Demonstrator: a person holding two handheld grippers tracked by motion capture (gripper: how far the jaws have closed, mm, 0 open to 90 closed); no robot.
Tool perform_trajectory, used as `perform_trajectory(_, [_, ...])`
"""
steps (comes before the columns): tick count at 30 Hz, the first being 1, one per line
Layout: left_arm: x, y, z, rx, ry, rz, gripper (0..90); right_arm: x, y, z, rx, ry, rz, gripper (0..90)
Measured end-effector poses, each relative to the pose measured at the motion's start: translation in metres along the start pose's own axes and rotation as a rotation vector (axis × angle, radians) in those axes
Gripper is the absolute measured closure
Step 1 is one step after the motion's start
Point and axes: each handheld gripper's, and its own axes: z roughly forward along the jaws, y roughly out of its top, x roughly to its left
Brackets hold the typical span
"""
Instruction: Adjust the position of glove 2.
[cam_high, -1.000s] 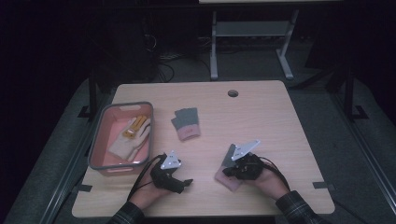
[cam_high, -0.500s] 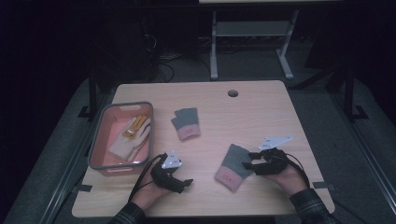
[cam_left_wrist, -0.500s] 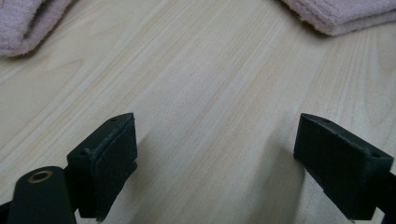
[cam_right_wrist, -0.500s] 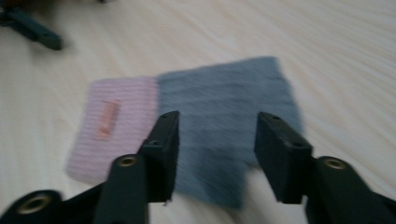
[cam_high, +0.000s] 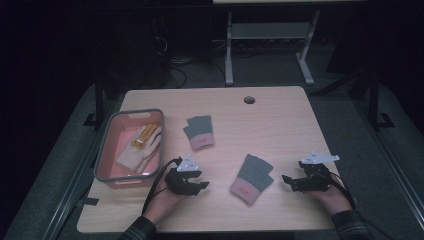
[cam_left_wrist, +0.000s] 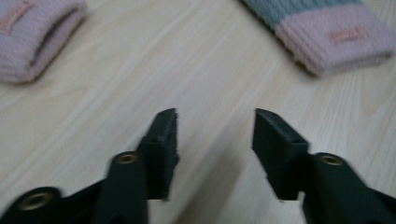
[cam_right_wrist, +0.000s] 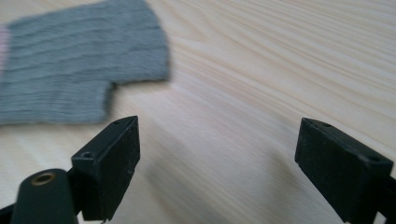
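Your right claw stands released, its jaws just having opened with nothing between them, just to the right of the near mitten, which lies flat on the desk. Your left claw is released too, its jaws just having narrowed over bare wood, left of that mitten. The far mitten lies beside the pink basket, which holds a cream glove.

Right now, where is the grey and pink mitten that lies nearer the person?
In the high view, the nearer mitten lies flat on the table near the front edge, between the left gripper and the right gripper, touching neither.
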Motion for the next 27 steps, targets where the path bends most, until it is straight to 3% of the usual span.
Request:
perform_trajectory(4, [0.004,0.009,0.003,0.006,0.006,-0.011,67.6,-0.003,-0.003,0.004,0.004,-0.029,0.006,13.5])
perform_trajectory(5, [0.007,0.015,0.005,0.002,0.018,-0.026,78.2,-0.005,-0.004,0.005,0.007,-0.034,0.005,13.4])
perform_trajectory(6, [0.007,0.015,0.005,0.002,0.018,-0.026,82.6,-0.005,-0.004,0.005,0.007,-0.034,0.005,13.4])
perform_trajectory(8, [0.014,0.027,0.007,-0.004,0.051,-0.035,89.3,-0.005,-0.004,0.006,0.006,-0.03,0.009,13.0])
perform_trajectory(14, [0.029,0.045,0.01,-0.023,0.095,-0.064,89.5,-0.005,-0.005,0.006,0.001,-0.024,0.01,13.0])
perform_trajectory(17, [0.045,0.056,0.013,-0.045,0.132,-0.086,89.5,-0.005,-0.005,0.006,0.002,-0.021,0.006,11.6])
perform_trajectory(20, [0.053,0.061,0.016,-0.051,0.15,-0.097,89.5,-0.005,-0.005,0.007,0.003,-0.016,-0.002,10.5])
perform_trajectory(21, [0.06,0.064,0.021,-0.072,0.156,-0.126,89.6,-0.005,-0.005,0.007,0.005,-0.015,-0.002,10.4])
perform_trajectory(23, [0.063,0.066,0.023,-0.07,0.161,-0.13,89.6,-0.005,-0.005,0.007,0.005,-0.015,-0.003,10.3])
perform_trajectory(27, [0.075,0.075,0.036,-0.062,0.211,-0.13,89.5,-0.005,-0.005,0.007,0.005,-0.015,-0.002,10.2])
